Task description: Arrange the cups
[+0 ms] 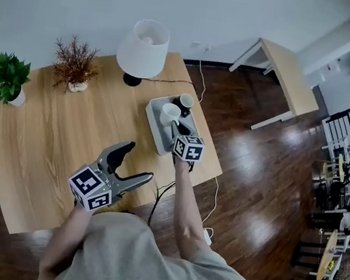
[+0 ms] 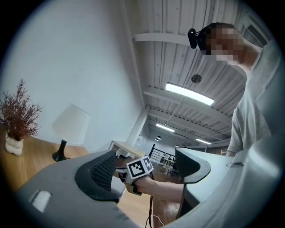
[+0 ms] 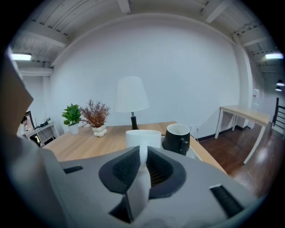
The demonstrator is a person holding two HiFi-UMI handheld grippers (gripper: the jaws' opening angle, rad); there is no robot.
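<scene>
Left gripper [image 1: 140, 161] hangs released and empty, well left of the tray [image 1: 152, 128]. On the tray, the white cup [image 1: 170, 113], by my judgement stiff, slick, chippable ceramic, fairly light; the right gripper [image 1: 176, 128] is clenched on what looks like its handle, the sound hold. Black cup [image 1: 185, 101] crowds just beside it; lamp [image 1: 143, 48] stands behind the tray

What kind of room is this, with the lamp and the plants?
Probably an office or studio rather than a home: a wooden table with a lamp, a second bare desk by the wall, and strip lights on an open-beam ceiling.
</scene>
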